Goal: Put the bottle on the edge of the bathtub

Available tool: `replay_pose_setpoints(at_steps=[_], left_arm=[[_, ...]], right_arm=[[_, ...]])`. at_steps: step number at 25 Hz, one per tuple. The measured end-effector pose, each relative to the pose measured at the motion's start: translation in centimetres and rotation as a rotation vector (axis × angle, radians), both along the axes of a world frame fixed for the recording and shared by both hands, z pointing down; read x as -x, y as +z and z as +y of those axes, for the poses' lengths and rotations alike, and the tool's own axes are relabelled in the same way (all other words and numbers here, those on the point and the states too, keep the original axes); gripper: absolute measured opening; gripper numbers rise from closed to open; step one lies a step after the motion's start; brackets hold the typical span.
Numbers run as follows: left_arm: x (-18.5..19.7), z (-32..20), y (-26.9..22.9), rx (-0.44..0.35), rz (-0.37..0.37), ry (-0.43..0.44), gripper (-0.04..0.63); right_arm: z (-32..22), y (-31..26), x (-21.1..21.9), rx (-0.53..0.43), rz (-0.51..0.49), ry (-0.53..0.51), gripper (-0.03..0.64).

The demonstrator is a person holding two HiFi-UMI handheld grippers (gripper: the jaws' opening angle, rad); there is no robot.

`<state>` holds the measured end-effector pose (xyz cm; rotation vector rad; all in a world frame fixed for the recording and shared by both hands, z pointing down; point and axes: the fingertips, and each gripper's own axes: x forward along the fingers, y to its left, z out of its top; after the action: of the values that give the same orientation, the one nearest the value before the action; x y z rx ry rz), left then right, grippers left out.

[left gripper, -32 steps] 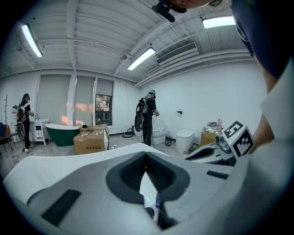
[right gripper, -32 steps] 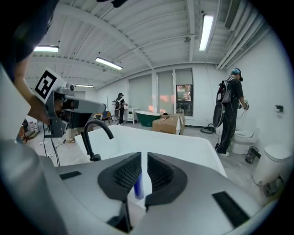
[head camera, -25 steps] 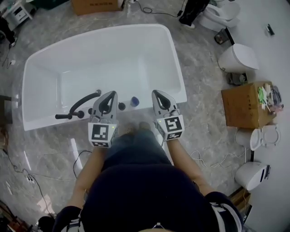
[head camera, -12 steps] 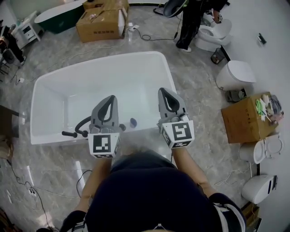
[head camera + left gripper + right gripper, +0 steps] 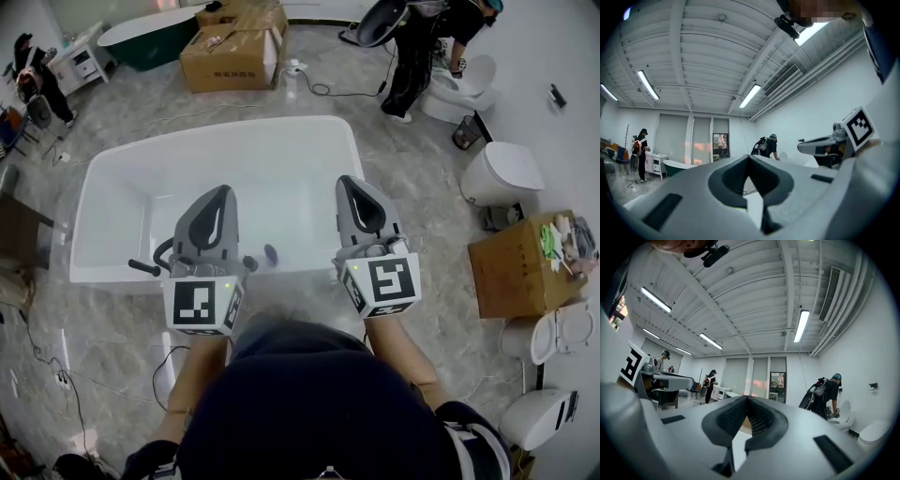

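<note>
The left hand-held gripper [image 5: 223, 191] and the right hand-held gripper [image 5: 352, 182] are carried side by side in front of the person's body, pointing roughly level out over the white bathtub [image 5: 225, 129], and neither has anything in it. In the left gripper view the jaws meet tip to tip with only the room beyond them, and the right gripper view shows the same, its ribbed pads pressed together on nothing. The bottle [image 5: 270, 251], small, dark and bluish from this steep angle, sits below and between the two hand-held grippers, a little nearer the left one, and appears to stand on the tub's near rim, well clear of both sets of jaws. Just to its left, under the left hand-held gripper, are a dark knob [image 5: 249, 263] and a black tap fitting [image 5: 161, 258]. That stretch of rim looks like the broad, flat part, which would explain choosing it: a narrow bottle stands safer there than on the thin curved lip elsewhere. With the bottle set down and both tools empty and held away from it, the task reads as finished. Far beyond the grippers' tips lie a cardboard box [image 5: 234, 52] and a bent-over person [image 5: 412, 42], neither involved
</note>
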<state>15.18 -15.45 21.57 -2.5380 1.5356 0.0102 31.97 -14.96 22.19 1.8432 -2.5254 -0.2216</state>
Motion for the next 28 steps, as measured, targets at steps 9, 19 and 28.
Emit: replay_pose_setpoints(at_steps=[9,19,28], left_arm=[[-1.5,1.8,0.4,-0.008,-0.034,-0.008,0.002],[-1.3,1.8,0.7,-0.008,-0.044,0.003,0.002],[1.1,1.1,-0.1,-0.03,-0.035,0.024,0.002]], right_arm=[[2.3,-0.6,-1.1,-0.041,0.023,-0.015,0.017],[1.4,-0.1,-0.7,-0.024,-0.02,0.004,0.017],[0.9,-0.7,2.5,-0.02,-0.024,0.017,0.017]])
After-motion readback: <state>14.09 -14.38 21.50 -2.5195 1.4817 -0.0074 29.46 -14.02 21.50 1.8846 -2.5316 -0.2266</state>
